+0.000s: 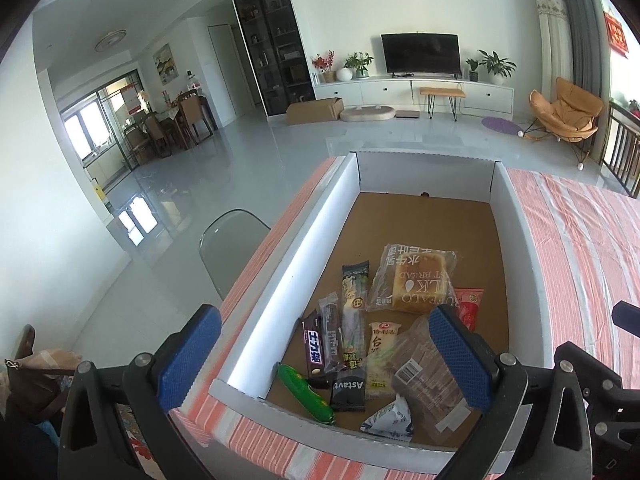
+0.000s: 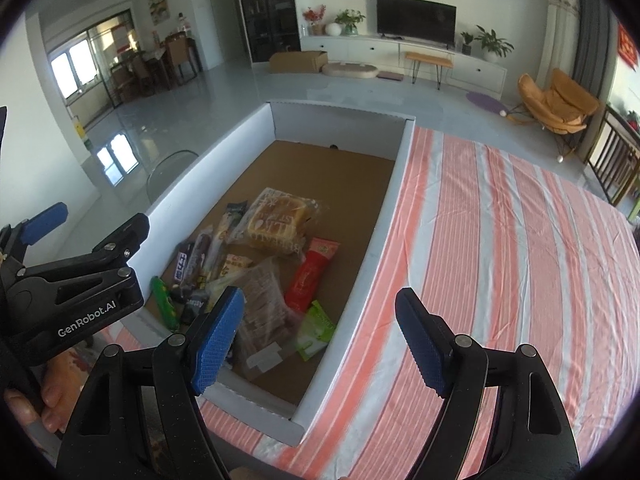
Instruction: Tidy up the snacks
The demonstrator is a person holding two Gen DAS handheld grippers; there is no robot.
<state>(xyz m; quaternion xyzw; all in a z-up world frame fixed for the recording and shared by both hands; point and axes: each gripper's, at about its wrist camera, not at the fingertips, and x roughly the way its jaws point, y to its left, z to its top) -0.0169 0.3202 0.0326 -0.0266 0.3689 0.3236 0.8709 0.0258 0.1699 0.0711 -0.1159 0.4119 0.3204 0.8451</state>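
A white-walled box [image 1: 304, 240] with a brown cardboard floor sits on the striped tablecloth [image 2: 500, 260]. Inside lie several snacks: a milk toast pack [image 1: 416, 280], a brown sliced-bread pack [image 1: 428, 380], a red packet [image 1: 470, 306], a green sausage [image 1: 306, 394], dark chocolate bars [image 1: 314, 346], a black pack [image 1: 348, 392] and a white pouch [image 1: 390, 420]. My left gripper [image 1: 324, 360] hovers over the box's near end, open wide and empty. My right gripper [image 2: 320, 344] is open and empty over the box's near right wall. A green packet [image 2: 316, 330] lies by that wall.
The pink-and-white striped cloth stretches far to the right of the box. A clear chair [image 1: 232, 248] stands beyond the table's left edge. A person's hand [image 2: 52, 400] holds the left gripper [image 2: 84, 236] at the lower left. The living-room floor lies beyond.
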